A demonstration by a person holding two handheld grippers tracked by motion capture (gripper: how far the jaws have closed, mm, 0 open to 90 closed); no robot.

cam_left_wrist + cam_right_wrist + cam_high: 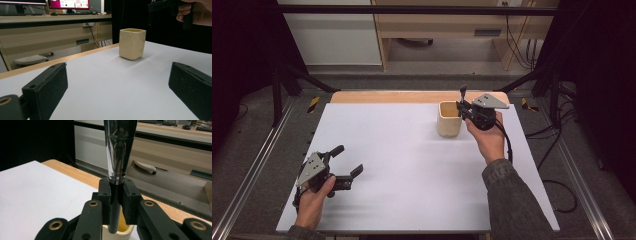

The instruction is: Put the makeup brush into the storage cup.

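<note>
At left, my left hand-held gripper (343, 161) rests low on the white table (412, 190), jaws spread wide with nothing between them; it plays no part and poses little risk unless I nudge it forward.

Centre right, the cream cup (448, 119) stands upright near the table's far edge, just short of the wooden strip.

At right, my right hand-held gripper (462, 106) is clenched on a shiny dark-handled utensil (119, 150), held upright with its lower end at the cup's mouth; which kind of utensil it is I cannot tell.

Hazards, as I judge them: the smooth handle could slip between the pads; a tilted or sideways move could catch the cup's rim and tip the cup or push it toward the far edge.
</note>
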